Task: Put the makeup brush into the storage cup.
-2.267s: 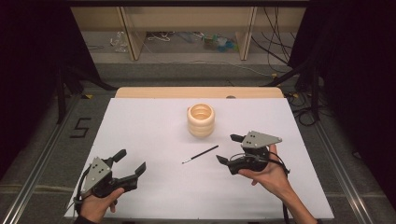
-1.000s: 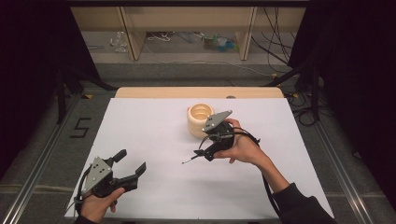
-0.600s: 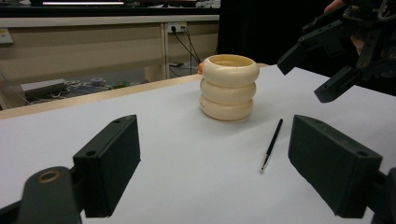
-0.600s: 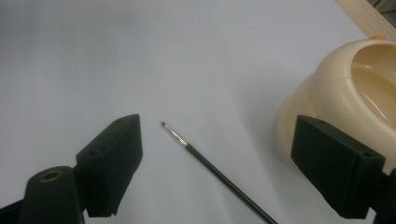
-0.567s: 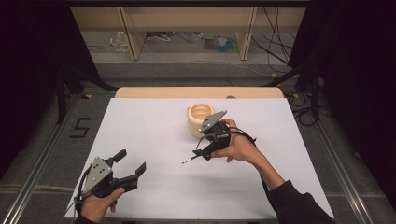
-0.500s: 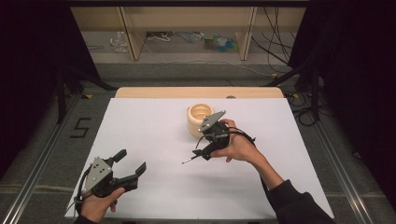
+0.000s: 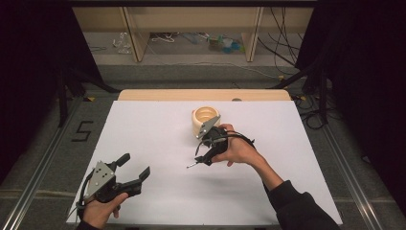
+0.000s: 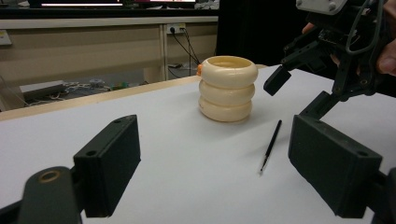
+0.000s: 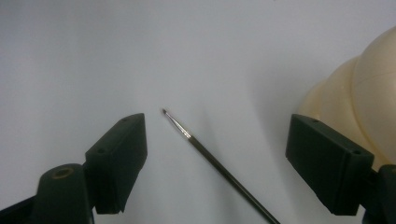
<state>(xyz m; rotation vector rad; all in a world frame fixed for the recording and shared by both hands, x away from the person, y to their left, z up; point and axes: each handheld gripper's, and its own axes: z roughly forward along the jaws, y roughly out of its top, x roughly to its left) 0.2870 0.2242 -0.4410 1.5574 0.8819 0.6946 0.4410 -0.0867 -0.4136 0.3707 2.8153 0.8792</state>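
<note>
Left gripper [image 7: 133,173]: at near left corner of white table [image 7: 153,129], jaws wide apart, nothing between them; unmoved against the earlier frames

Thin brush [image 9: 212,161]: flat on the table, just in front of the cream ringed pot [image 7: 205,120] and apart from it; in right gripper view lying slantwise in the gap between both jaws, touching neither pad, bristle tip nearer the left-hand jaw; in left gripper view seen beyond the gap [image 8: 271,144], well apart from those jaws

Right gripper [image 7: 205,154]: hovering over the brush, tilted down, jaws standing wide and lately closing a little, brush between them but not pressed; earlier at the right of the table, now beside the pot and lower over the brush

Hidden or unclear: brush handle cut off by lower edge of right gripper view; in high view only its near tip [image 7: 190,166] clear, remainder under the gripper; pot cut off at right edge of right gripper view; small orange mark on pot rim [image 8: 199,70] not identifiable
</note>
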